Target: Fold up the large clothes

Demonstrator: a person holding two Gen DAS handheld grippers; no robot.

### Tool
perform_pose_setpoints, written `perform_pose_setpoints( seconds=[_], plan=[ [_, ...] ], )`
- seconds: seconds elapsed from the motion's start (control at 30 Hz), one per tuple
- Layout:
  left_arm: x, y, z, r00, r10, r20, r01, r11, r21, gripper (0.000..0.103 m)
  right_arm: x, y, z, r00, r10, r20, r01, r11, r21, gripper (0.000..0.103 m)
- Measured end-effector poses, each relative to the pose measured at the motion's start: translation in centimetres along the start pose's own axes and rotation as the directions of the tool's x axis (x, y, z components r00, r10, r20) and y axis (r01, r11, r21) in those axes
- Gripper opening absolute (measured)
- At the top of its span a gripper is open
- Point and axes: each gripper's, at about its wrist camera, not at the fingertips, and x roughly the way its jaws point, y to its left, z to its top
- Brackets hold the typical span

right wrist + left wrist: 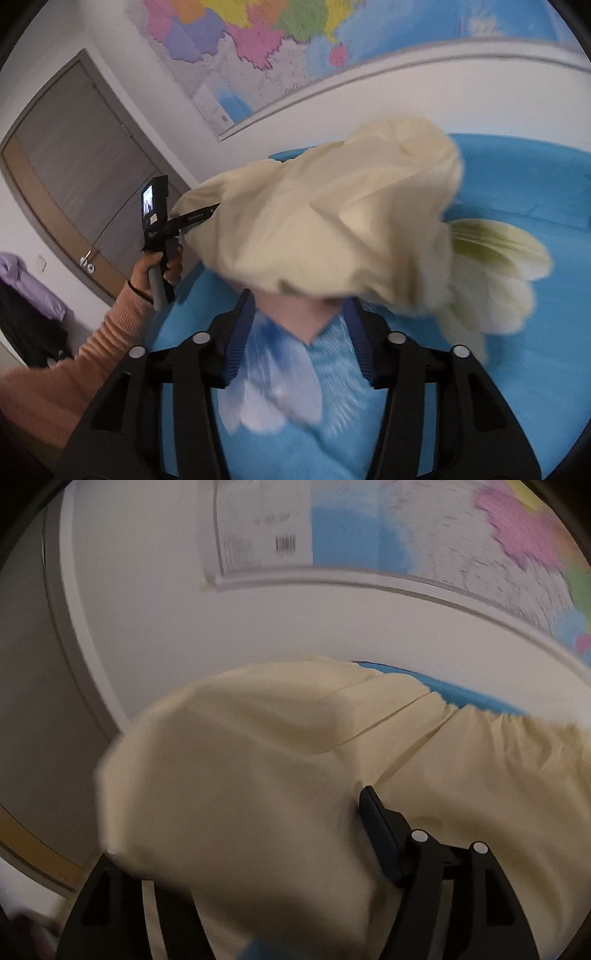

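A large cream-yellow garment (332,218) hangs lifted above a blue surface (517,369). In the right wrist view, my left gripper (195,218) is at the left, held by a hand, shut on one edge of the garment. In the left wrist view the garment (258,775) drapes over the left gripper (347,797); only the right finger (376,830) shows. My right gripper (299,306) has its fingers wide apart; the cloth's lower edge hangs over their tips, so any grip is hidden.
A wall map (258,55) hangs on the white wall behind. A grey door (74,166) stands at the left, with purple and dark clothes (26,295) beside it. A white feather pattern (280,387) marks the blue surface.
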Motion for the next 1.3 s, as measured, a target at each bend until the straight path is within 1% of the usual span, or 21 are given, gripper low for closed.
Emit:
perform_pose_setpoints(
  seconds=[0.03, 0.07, 0.13, 0.23, 0.3, 0.33, 0.4, 0.43, 0.5, 0.57, 0.63, 0.7, 0.77, 0.87, 0.9, 0.93, 0.97, 1.03, 1.13, 1.23, 1.3],
  plan=[
    [-1.0, -0.3, -0.3, 0.999, 0.030, 0.013, -0.031, 0.999, 0.033, 0.068, -0.9, 0.2, 0.1, 1.000, -0.021, 0.020, 0.021, 0.999, -0.025, 0.042],
    [-2.1, -0.3, -0.5, 0.999, 0.042, 0.014, -0.043, 0.998, 0.037, 0.069, -1.4, 0.3, 0.4, 0.999, -0.014, 0.039, 0.015, 0.999, -0.033, 0.040],
    [-4.2, 0.1, -0.8, 0.999, 0.025, 0.021, -0.025, 0.999, 0.023, 0.069, -1.7, 0.6, 1.1, 0.997, -0.019, 0.078, 0.024, 0.998, -0.055, 0.039],
    [-7.7, 0.9, -1.5, 0.997, 0.009, 0.074, -0.009, 1.000, -0.011, 0.069, -0.1, 0.5, 2.7, 0.995, -0.055, 0.080, 0.059, 0.997, -0.051, 0.039],
    [-10.5, 1.2, -1.6, 0.988, 0.002, 0.155, 0.002, 1.000, -0.029, 0.070, 1.9, 0.3, 3.5, 0.994, -0.093, 0.060, 0.096, 0.994, -0.056, 0.039],
    [-11.7, 1.4, -1.5, 0.982, -0.017, 0.188, 0.025, 0.999, -0.041, 0.073, 2.9, 0.1, 3.8, 0.994, -0.101, 0.038, 0.103, 0.993, -0.053, 0.039],
    [-12.8, 1.3, -1.4, 0.975, -0.084, 0.205, 0.094, 0.995, -0.039, 0.077, 5.7, -0.5, 3.7, 0.995, -0.092, -0.033, 0.091, 0.995, -0.026, 0.039],
    [-12.9, 0.7, -1.5, 0.974, -0.114, 0.195, 0.121, 0.992, -0.027, 0.077, 6.8, -0.3, 3.3, 0.994, -0.092, -0.059, 0.090, 0.995, -0.040, 0.039],
    [-11.8, -0.7, -2.2, 0.978, -0.142, 0.154, 0.143, 0.990, 0.006, 0.077, 7.8, -0.2, 2.2, 0.990, -0.111, -0.091, 0.106, 0.992, -0.062, 0.040],
    [-9.4, -2.3, -2.8, 0.975, -0.208, 0.074, 0.207, 0.978, 0.016, 0.077, 8.4, -0.2, 1.3, 0.986, -0.105, -0.128, 0.096, 0.993, -0.075, 0.040],
    [-7.8, -3.2, -3.6, 0.978, -0.205, 0.027, 0.204, 0.979, 0.021, 0.076, 7.9, -0.4, 0.9, 0.984, -0.098, -0.147, 0.086, 0.993, -0.082, 0.040],
    [-6.6, -3.2, -4.0, 0.977, -0.213, 0.018, 0.213, 0.977, -0.007, 0.076, 6.6, -0.6, 1.2, 0.986, -0.095, -0.134, 0.085, 0.993, -0.077, 0.040],
    [-6.0, -2.8, -3.9, 0.973, -0.230, 0.011, 0.230, 0.972, -0.041, 0.076, 5.3, -0.5, 1.8, 0.991, -0.100, -0.089, 0.093, 0.993, -0.074, 0.040],
    [-6.9, -3.1, -4.2, 0.973, -0.231, 0.027, 0.231, 0.972, -0.038, 0.075, 4.3, 0.1, 2.5, 0.992, -0.121, -0.030, 0.117, 0.988, -0.099, 0.040],
    [-7.4, -3.3, -4.2, 0.971, -0.236, 0.037, 0.237, 0.971, -0.028, 0.075, 4.2, 0.4, 2.8, 0.991, -0.135, -0.007, 0.133, 0.986, -0.105, 0.045],
    [-8.1, -3.6, -4.3, 0.969, -0.243, 0.053, 0.244, 0.970, -0.015, 0.076, 4.4, 0.6, 3.3, 0.990, -0.138, 0.007, 0.138, 0.985, -0.104, 0.055],
    [-9.0, -3.8, -4.7, 0.965, -0.253, 0.068, 0.254, 0.967, -0.005, 0.079, 4.7, 0.7, 3.5, 0.991, -0.133, 0.015, 0.134, 0.986, -0.102, 0.056],
    [-9.5, -4.8, -4.7, 0.954, -0.288, 0.079, 0.288, 0.958, 0.012, 0.083, 5.5, 1.1, 3.6, 0.991, -0.130, 0.012, 0.131, 0.985, -0.109, 0.057],
    [-9.7, -6.6, -4.7, 0.939, -0.336, 0.073, 0.334, 0.942, 0.037, 0.084, 7.4, 1.4, 3.5, 0.989, -0.147, -0.004, 0.145, 0.981, -0.125, 0.057],
    [-8.6, -8.4, -4.9, 0.939, -0.340, 0.046, 0.337, 0.939, 0.067, 0.084, 8.7, 1.2, 3.1, 0.981, -0.191, -0.026, 0.185, 0.973, -0.138, 0.060],
    [-8.1, -8.9, -5.3, 0.949, -0.312, 0.043, 0.309, 0.948, 0.077, 0.084, 9.4, 0.5, 2.9, 0.982, -0.186, -0.041, 0.181, 0.977, -0.113, 0.060]
  ],
)
